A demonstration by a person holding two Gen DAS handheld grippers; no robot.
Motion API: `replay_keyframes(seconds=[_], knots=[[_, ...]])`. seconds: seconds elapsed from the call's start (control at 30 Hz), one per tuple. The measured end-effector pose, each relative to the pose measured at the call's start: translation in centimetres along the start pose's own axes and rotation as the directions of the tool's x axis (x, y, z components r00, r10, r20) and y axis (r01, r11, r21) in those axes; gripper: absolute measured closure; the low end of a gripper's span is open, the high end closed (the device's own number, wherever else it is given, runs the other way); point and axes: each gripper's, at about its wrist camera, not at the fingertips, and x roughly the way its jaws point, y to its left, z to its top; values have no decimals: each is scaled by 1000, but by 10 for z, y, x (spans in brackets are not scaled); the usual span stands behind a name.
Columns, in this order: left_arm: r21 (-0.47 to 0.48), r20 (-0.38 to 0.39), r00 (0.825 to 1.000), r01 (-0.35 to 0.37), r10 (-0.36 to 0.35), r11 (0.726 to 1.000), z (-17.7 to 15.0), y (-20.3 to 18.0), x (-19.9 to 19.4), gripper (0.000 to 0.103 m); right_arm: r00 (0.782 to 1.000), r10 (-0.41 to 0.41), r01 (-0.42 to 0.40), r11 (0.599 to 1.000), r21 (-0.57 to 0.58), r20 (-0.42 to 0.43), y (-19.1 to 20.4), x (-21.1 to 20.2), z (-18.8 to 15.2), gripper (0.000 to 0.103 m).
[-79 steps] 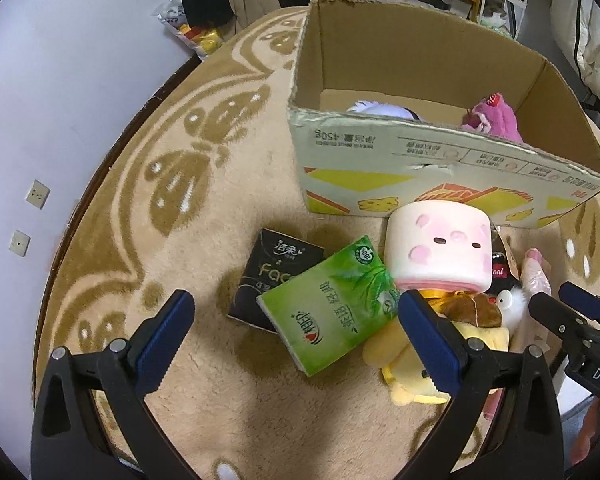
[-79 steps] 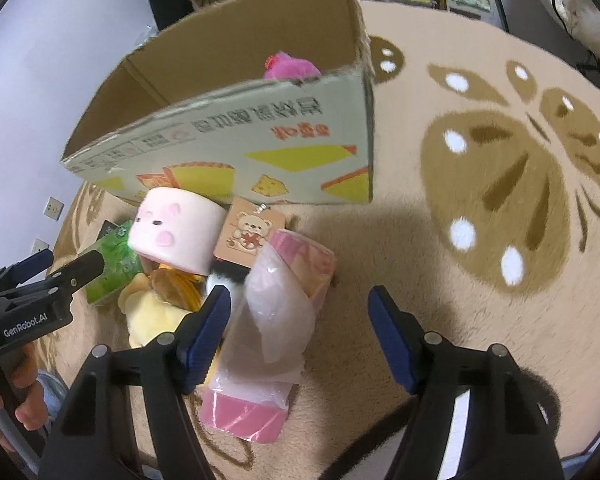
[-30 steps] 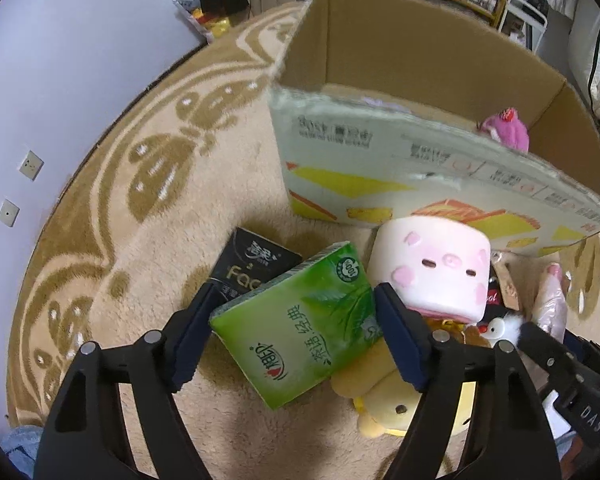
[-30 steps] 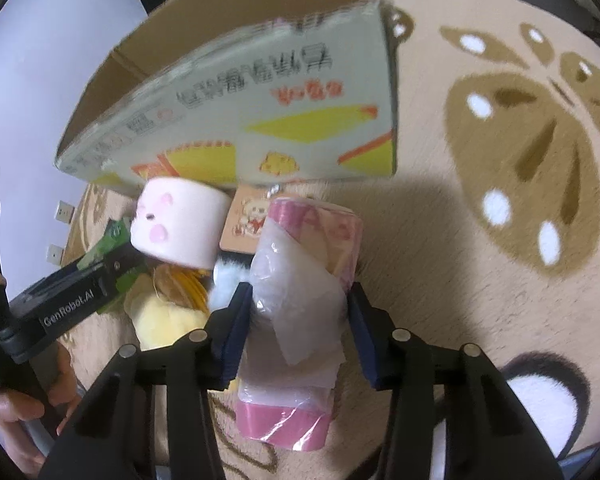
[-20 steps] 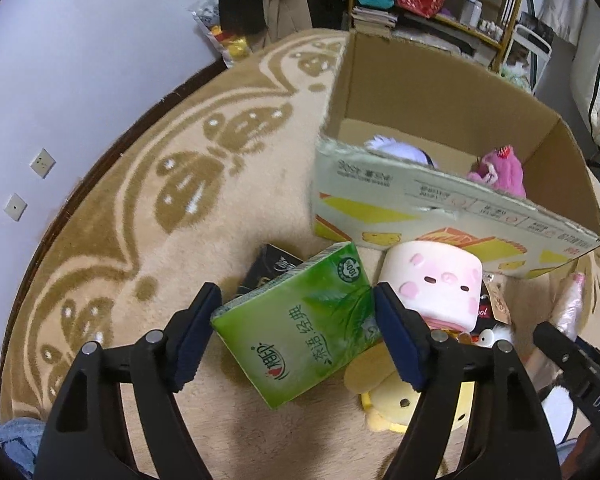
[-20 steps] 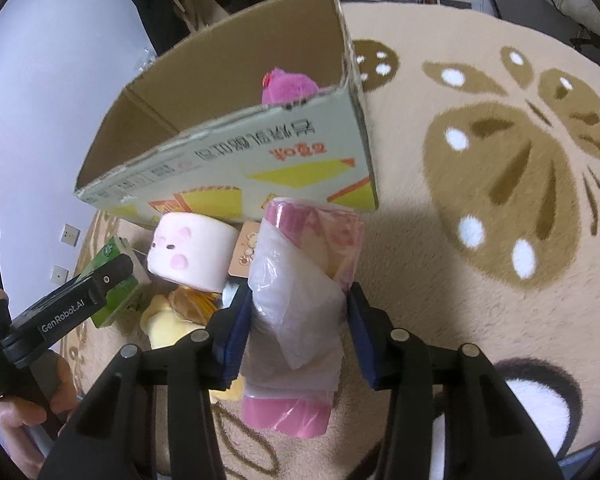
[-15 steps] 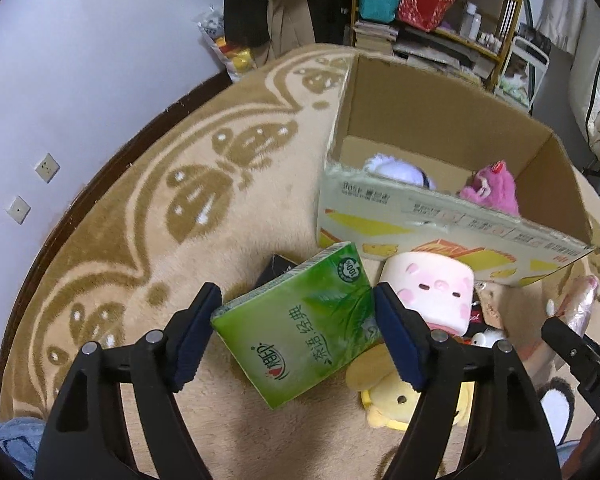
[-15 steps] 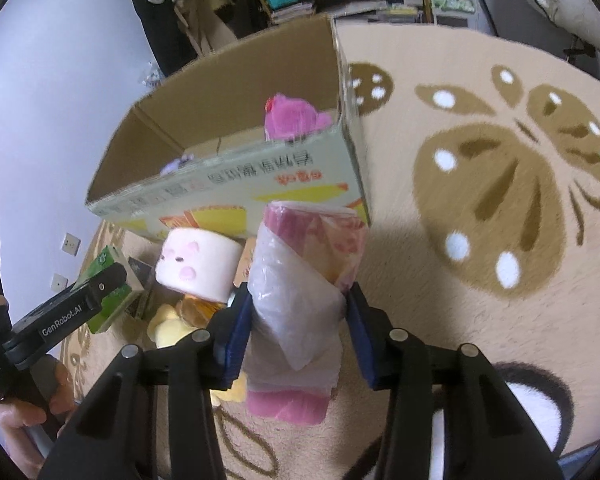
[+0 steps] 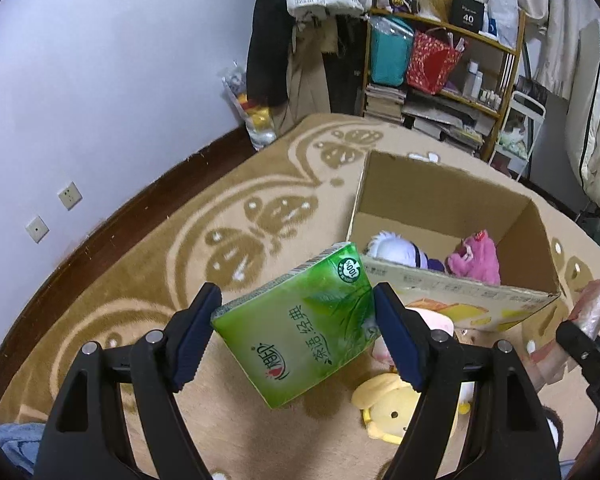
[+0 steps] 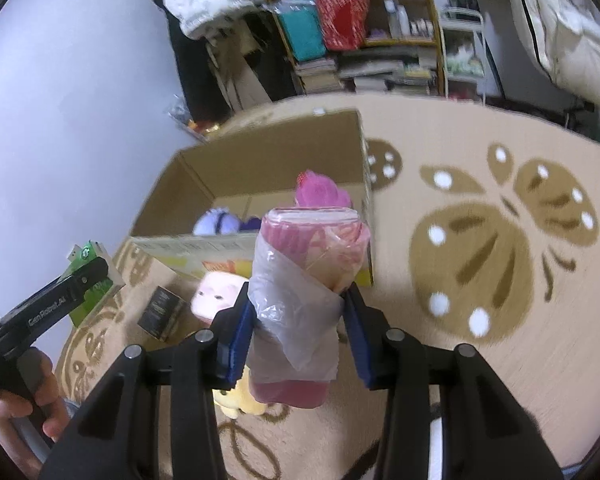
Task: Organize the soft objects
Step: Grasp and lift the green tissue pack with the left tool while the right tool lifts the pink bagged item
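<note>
Lifting off the rug since earlier: green tissue pack, pink roll.

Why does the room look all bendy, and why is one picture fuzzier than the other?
Both views come through fisheye lenses, so walls and the rug curve and the corners go black. The left wrist view is crisp: the print on the green tissue pack reads clearly. The right wrist view is smeared, blurring the cardboard box and shelves behind the pink wrapped pack. Lighting is dim indoor light, without strong glare.
</note>
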Motion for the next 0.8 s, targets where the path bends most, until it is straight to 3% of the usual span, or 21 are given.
replay_keyframes(seconds=[0.17,0.33,0.8], knots=[[39,60,998,-22,20,999,8,-6,-14,26,998,19,-18,1000,-21,60,7,-16,9,58],[12,71,997,29,-29,1000,15,-8,-17,26,996,27,-25,999,-21,90,8,-20,16,58],[49,126,991,36,-42,998,29,-25,-14,26,975,61,-58,998,-19,214,7,-32,41,58]])
